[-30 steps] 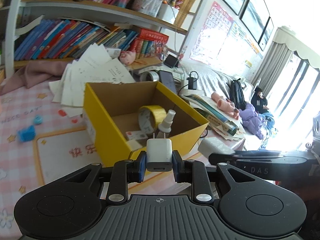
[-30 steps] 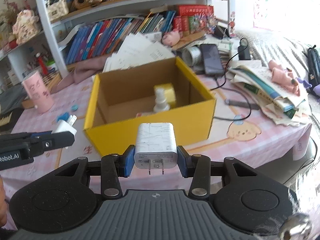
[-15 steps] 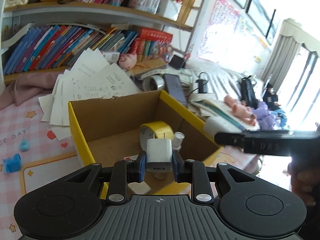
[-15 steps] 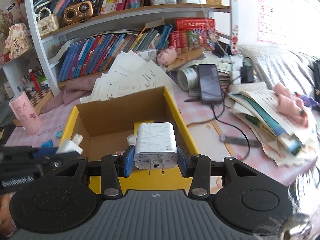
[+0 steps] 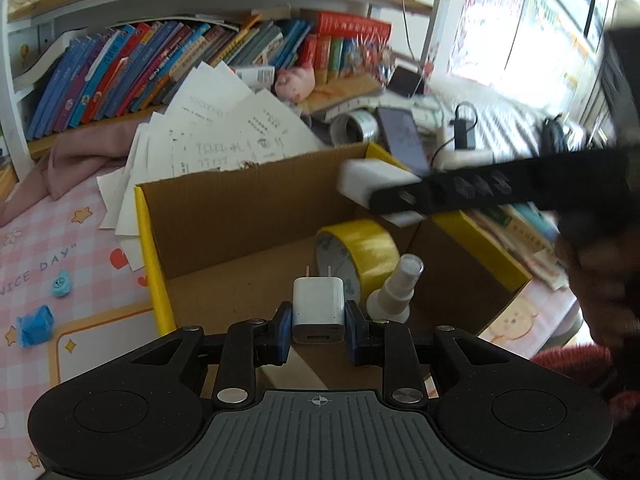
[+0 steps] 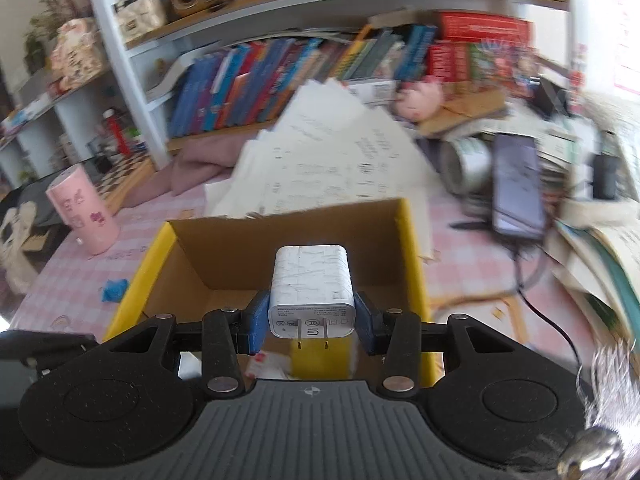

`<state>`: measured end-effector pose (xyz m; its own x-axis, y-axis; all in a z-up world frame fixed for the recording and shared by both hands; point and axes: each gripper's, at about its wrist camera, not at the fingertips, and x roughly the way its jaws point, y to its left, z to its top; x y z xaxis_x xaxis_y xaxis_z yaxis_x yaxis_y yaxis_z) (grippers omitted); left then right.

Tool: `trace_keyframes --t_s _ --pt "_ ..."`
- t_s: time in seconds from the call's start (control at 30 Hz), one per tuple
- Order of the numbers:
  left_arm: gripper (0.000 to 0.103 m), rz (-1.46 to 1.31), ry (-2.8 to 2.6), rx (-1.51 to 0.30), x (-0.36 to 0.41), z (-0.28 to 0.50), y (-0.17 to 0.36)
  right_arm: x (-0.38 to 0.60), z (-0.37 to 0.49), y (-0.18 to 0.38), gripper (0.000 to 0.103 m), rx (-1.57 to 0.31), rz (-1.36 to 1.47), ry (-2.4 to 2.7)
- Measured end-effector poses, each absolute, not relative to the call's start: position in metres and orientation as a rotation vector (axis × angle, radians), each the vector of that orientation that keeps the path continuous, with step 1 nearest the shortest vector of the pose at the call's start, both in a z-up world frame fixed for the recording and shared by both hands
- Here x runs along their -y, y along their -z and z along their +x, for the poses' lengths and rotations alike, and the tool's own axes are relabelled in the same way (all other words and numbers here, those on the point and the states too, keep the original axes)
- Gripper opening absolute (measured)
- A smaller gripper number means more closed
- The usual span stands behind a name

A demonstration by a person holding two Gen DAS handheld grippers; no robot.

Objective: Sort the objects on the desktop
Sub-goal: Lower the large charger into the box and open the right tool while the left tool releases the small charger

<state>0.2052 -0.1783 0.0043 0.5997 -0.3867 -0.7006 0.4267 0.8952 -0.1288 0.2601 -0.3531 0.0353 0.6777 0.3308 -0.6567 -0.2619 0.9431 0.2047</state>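
Inside the yellow box point(image 5: 149, 240) lie a tape roll point(image 5: 360, 252) and a spray bottle point(image 5: 394, 292). Above it, the left gripper point(image 5: 318, 316) clamps a small charger point(image 5: 318, 306), and the right gripper point(image 6: 311, 316) clamps a bigger charger point(image 6: 311, 280).

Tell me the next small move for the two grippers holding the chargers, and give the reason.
Probably lower both a little and open the jaws. The left gripper clamps a small white charger over the floor of the yellow cardboard box, beside the yellow tape roll and spray bottle. The right gripper holds a larger white charger above the same box, so both should land inside.
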Motion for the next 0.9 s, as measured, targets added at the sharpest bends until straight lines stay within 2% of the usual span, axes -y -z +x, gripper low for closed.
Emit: trace_keyframes --t_s 0.53,0.8,0.9 --pt "0.025 0.085 0.442 -0.943 0.196 0.226 0.02 0.305 0.318 0.007 0.041 -0.946 -0.023 -0.534" --pt "0.025 0.069 0.449 -0.964 0.196 0.228 0.022 0.3 0.322 0.012 0.041 -0.961 -0.048 -0.551" --pt "0.029 0.085 0.441 -0.958 0.196 0.227 0.021 0.3 0.324 0.014 0.041 -0.978 -0.035 -0.556"
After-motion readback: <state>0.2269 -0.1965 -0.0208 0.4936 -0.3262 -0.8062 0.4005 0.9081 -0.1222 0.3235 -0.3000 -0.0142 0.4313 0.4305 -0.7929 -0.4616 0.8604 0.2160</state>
